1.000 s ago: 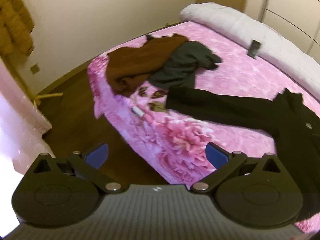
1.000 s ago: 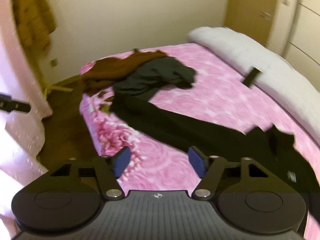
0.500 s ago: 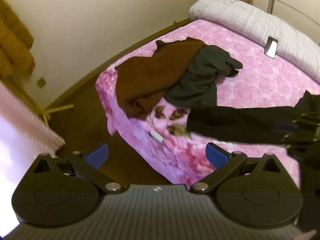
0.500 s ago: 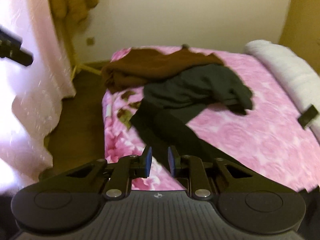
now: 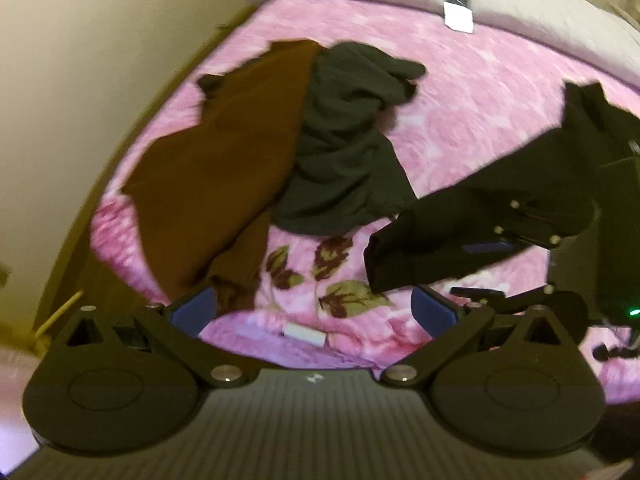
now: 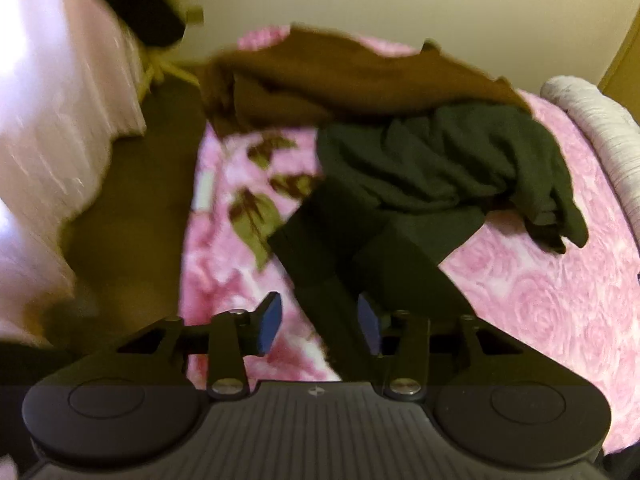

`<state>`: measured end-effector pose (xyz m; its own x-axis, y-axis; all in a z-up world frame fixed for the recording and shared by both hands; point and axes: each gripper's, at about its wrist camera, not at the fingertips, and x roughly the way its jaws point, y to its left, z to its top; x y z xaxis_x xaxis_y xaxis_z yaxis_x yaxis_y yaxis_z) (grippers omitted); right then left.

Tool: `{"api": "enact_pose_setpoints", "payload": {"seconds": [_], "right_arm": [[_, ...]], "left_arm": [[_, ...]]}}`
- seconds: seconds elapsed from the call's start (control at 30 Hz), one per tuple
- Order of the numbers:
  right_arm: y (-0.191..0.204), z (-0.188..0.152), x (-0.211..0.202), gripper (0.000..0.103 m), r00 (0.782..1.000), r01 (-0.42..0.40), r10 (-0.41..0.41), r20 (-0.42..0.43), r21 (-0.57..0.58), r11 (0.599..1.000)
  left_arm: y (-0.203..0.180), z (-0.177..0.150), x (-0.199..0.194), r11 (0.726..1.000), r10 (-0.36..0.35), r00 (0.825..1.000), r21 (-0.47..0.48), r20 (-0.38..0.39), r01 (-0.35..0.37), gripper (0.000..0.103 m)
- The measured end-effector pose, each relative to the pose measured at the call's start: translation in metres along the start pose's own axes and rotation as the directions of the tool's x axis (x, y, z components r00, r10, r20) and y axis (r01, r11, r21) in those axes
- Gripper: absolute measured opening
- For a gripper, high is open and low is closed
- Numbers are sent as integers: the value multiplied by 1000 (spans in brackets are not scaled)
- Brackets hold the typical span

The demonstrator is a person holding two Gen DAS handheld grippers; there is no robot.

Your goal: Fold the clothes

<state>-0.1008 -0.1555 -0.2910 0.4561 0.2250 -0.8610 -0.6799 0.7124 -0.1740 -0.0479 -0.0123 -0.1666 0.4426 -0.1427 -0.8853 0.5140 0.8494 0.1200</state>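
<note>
Between the blue-padded fingers (image 6: 269, 322) of the right gripper (image 6: 316, 324) a fold of the long black fabric garment (image 6: 344, 248) is seen, the gap narrowed about it, though blur leaves it uncertain whether the cloth is truly pinched. The fingers of the left gripper (image 5: 314, 312) are spread wide and nothing is held. The black garment is stretched across the pink rose-patterned bed cover (image 5: 472, 92), its narrow end (image 5: 400, 256) lifted near the leaf print. It is judged to be soft, light and limp, so sagging should be expected; a second hold at that free end or along a hem would serve best. Beyond it a crumpled dark green garment (image 5: 344, 152) lies partly over a brown garment (image 5: 224, 168).
</note>
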Motion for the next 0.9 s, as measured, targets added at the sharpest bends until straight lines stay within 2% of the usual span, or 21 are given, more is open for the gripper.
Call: {"api": "enact_pose_setpoints", "payload": {"seconds": [0.03, 0.17, 0.3, 0.33, 0.37, 0.43, 0.5, 0.57, 0.77, 0.83, 0.9], "right_arm": [[3, 2, 11, 53, 1000, 16, -17, -21, -20, 1000], [17, 6, 45, 53, 994, 52, -63, -94, -119, 992], [29, 9, 57, 49, 991, 74, -94, -99, -192, 979], [29, 12, 58, 37, 990, 75, -95, -104, -186, 980], [28, 13, 59, 29, 989, 77, -98, -115, -172, 982], [29, 15, 55, 20, 986, 94, -112, -121, -147, 985], [32, 17, 44, 19, 986, 114, -129, -101, -139, 984], [23, 14, 22, 19, 989, 128, -134, -70, -83, 988], [-8, 4, -45, 18, 987, 157, -160, 29, 90, 984], [-18, 3, -71, 18, 977, 186, -196, 78, 123, 975], [-34, -1, -97, 18, 959, 239, -263, 109, 192, 952]], "left_arm": [[8, 0, 10, 1000, -15, 1000, 25, -4, 15, 102], [39, -6, 43, 996, -69, 997, 55, -39, 71, 102], [62, -17, 67, 995, -89, 993, 34, -76, 92, 102], [65, -19, 70, 995, -91, 992, 27, -83, 94, 102], [69, -20, 74, 995, -94, 991, 20, -91, 96, 102], [70, -20, 76, 995, -99, 991, 20, -88, 101, 102], [69, -18, 76, 994, -104, 991, 27, -79, 107, 102], [63, -15, 74, 992, -112, 992, 50, -61, 115, 102], [27, 2, 76, 970, -121, 993, 213, -4, 119, 102], [11, 14, 76, 958, -162, 987, 243, 16, 154, 102], [-8, 31, 76, 943, -218, 975, 265, 34, 201, 102]]}}
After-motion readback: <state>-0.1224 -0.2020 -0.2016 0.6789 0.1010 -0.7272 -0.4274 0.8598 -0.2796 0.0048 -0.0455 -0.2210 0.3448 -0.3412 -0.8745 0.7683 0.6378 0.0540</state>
